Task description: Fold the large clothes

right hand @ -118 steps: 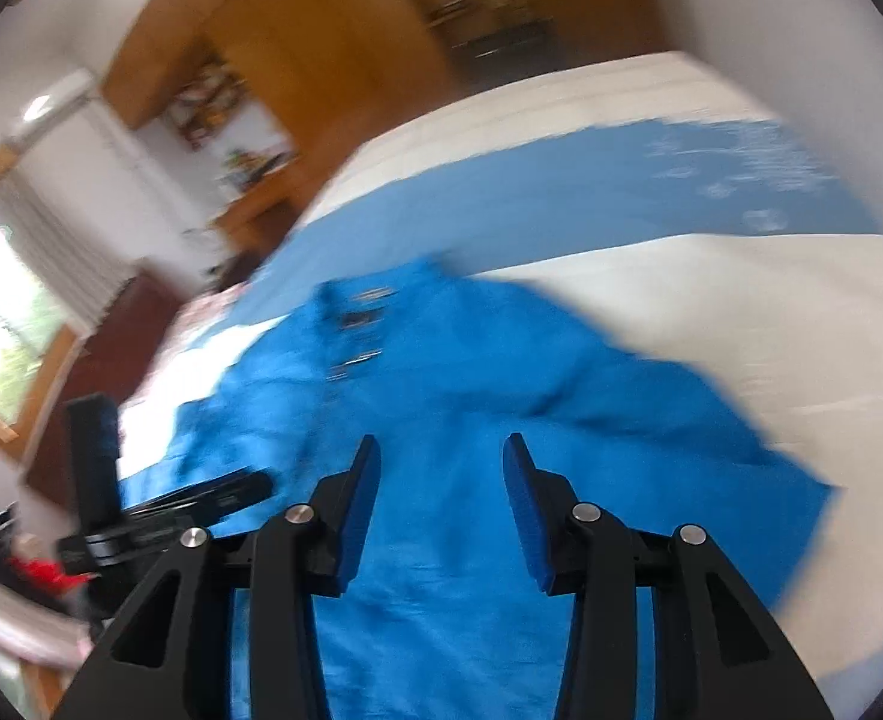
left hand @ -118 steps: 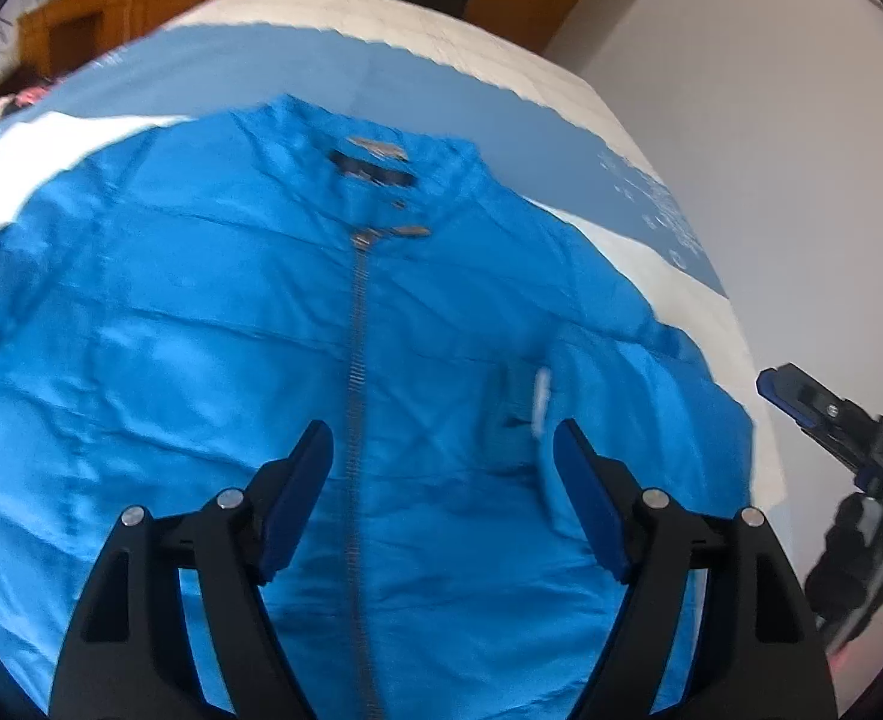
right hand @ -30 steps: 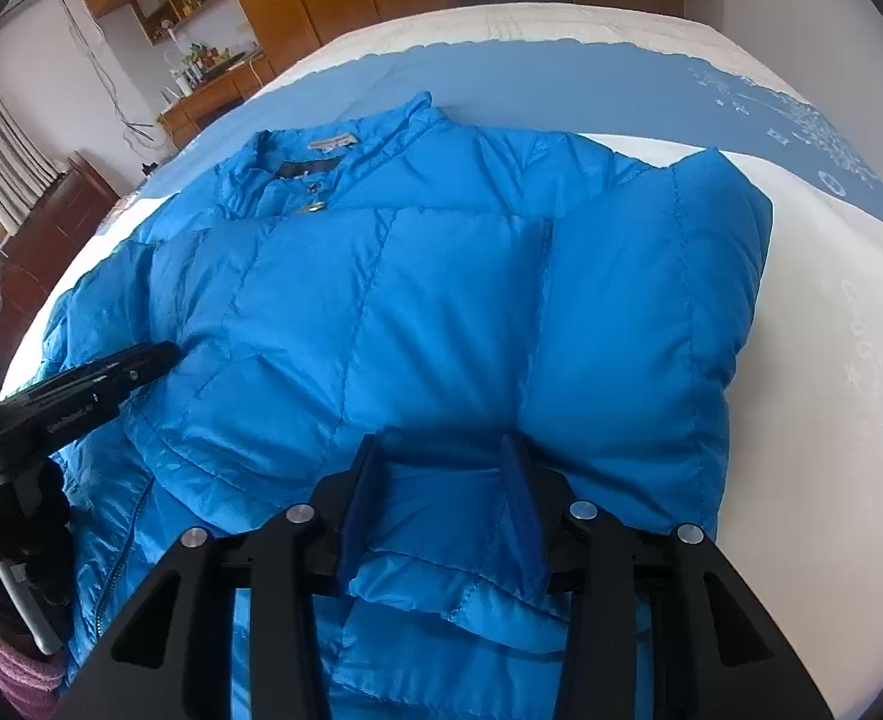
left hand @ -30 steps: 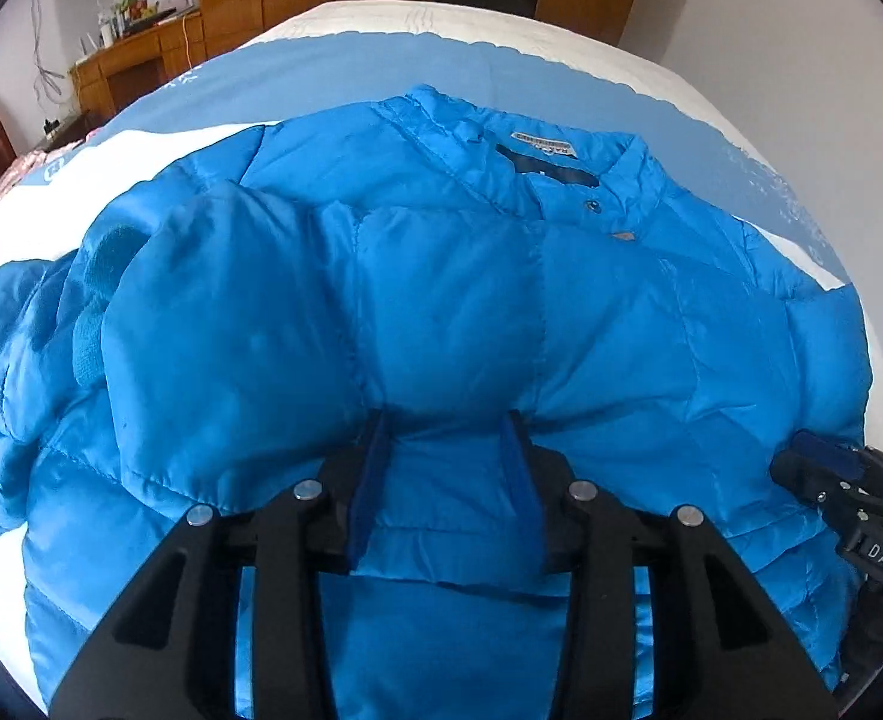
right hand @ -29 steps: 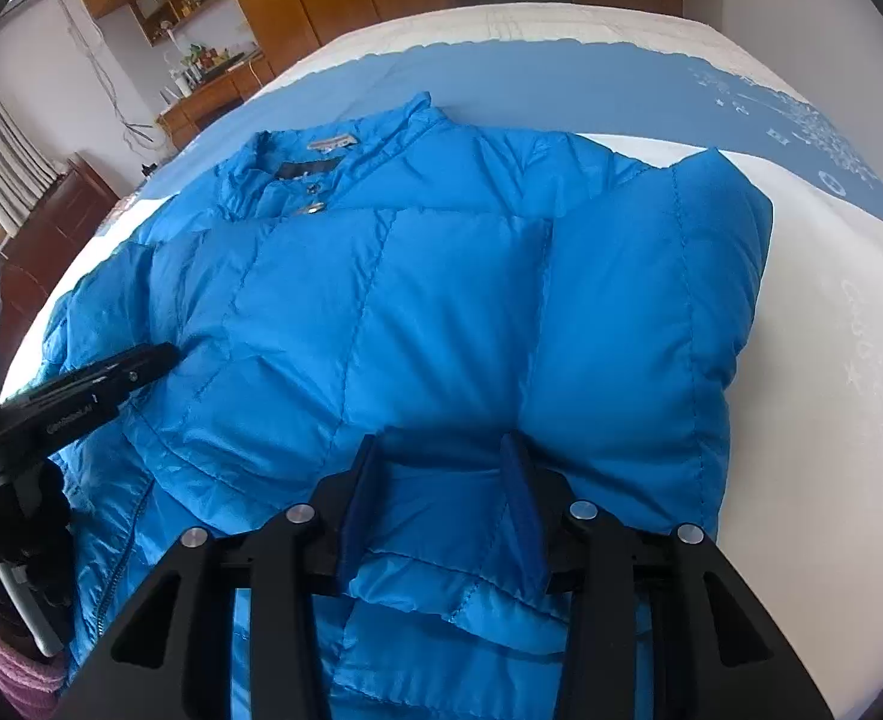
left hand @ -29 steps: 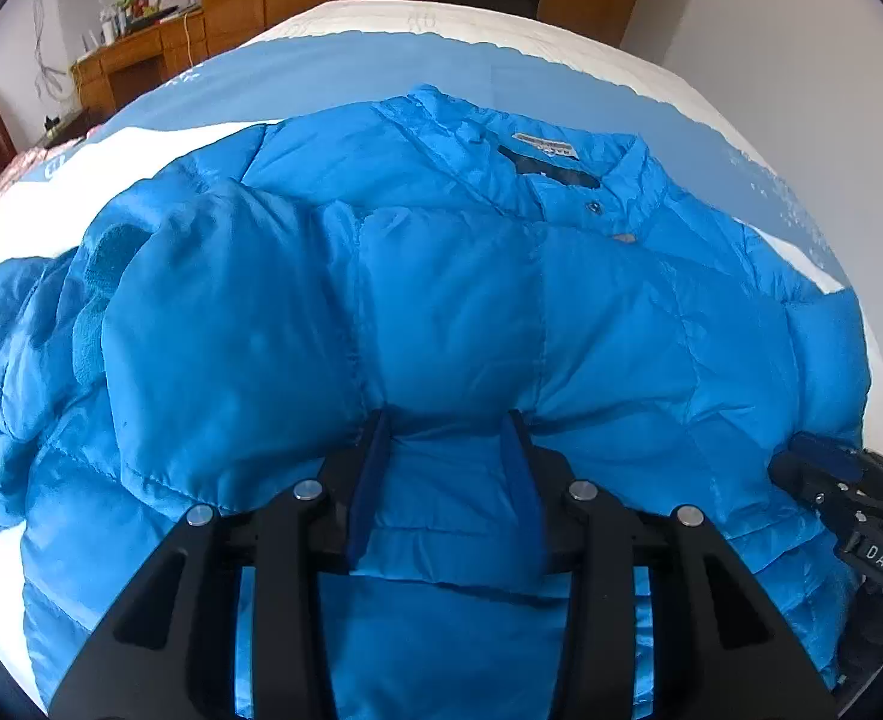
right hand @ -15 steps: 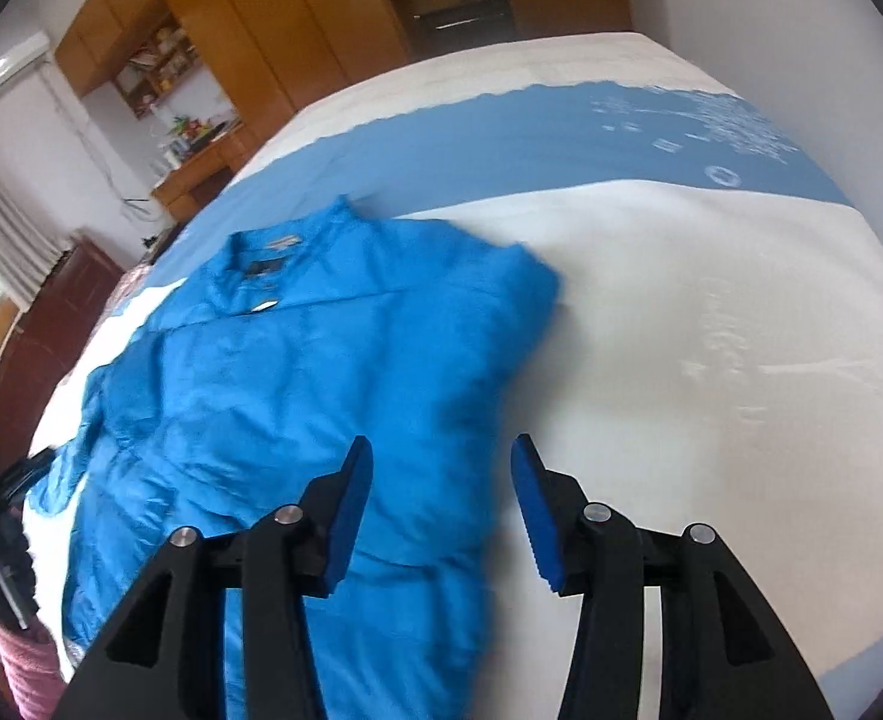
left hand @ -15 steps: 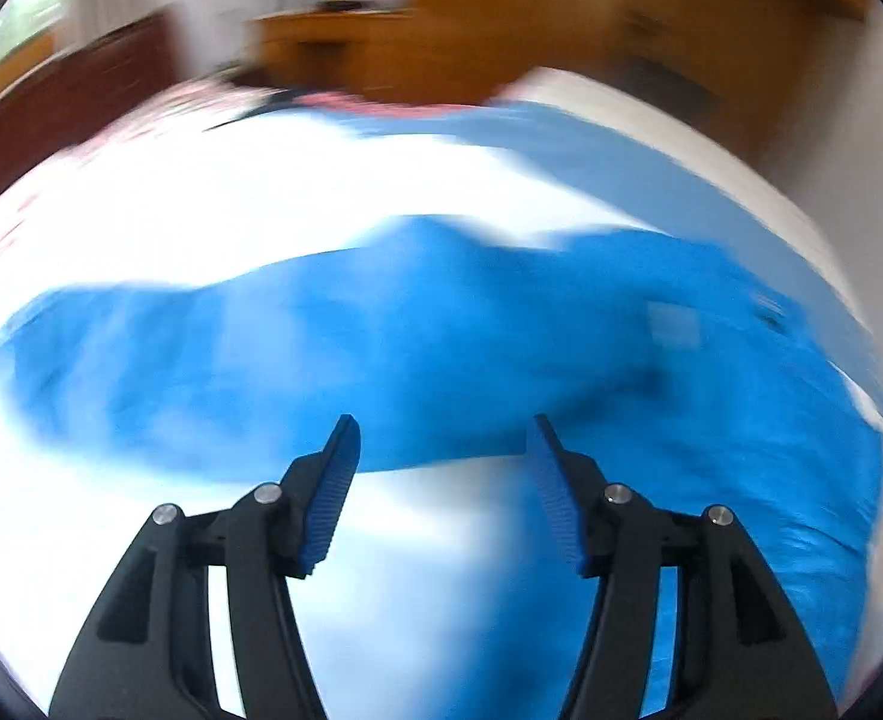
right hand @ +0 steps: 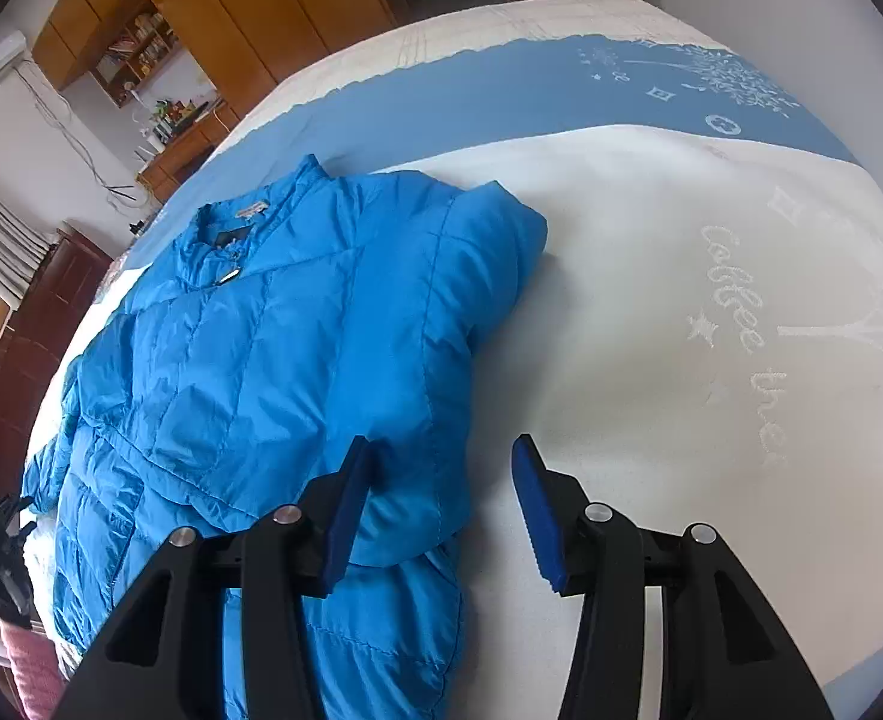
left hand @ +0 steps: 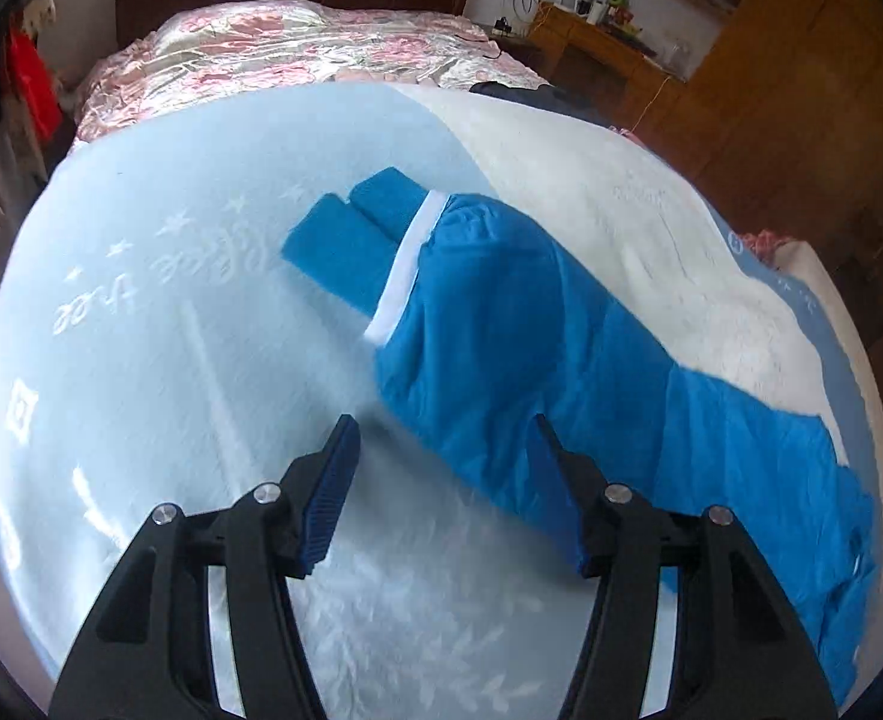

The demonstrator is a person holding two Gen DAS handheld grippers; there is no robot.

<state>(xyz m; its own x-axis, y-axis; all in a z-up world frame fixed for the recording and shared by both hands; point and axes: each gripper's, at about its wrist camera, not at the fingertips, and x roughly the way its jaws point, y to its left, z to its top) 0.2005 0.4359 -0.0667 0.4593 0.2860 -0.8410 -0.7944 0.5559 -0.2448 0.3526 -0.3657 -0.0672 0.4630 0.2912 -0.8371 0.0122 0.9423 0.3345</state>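
Blue puffer jacket (right hand: 273, 360) lies flat on the bed cover (right hand: 681, 330), collar at the far end from the right tongs (right hand: 435, 510), its bottom part folded up over the chest so a doubled edge sits right at and under the tips; the right-side sleeve is tucked in, giving a straight side just left of the right tongs' gap; a second ago both tongs were pinching that folded-up hem, now neither is; right tongs have just been opening, jaws apart, the left pad over the fold edge without pressing it, the right one over bare cover; left tongs (left hand: 441, 492) have also just been opening and stand spread with only cover between the pads; judged: bottom-up fold is laid and released, so that step looks done; left view has changed completely: a second ago it looked up the jacket toward the collar, now it looks along the loose left sleeve (left hand: 501, 324), which runs from just past the right pad out ahead to a white-edged cuff (left hand: 405, 258); sleeve lies stretched outside the bundle, so it likely needs folding in next; right view shifted only a little, sideways off the jacket; pink floral quilt (left hand: 273, 42) lies far beyond the sleeve.
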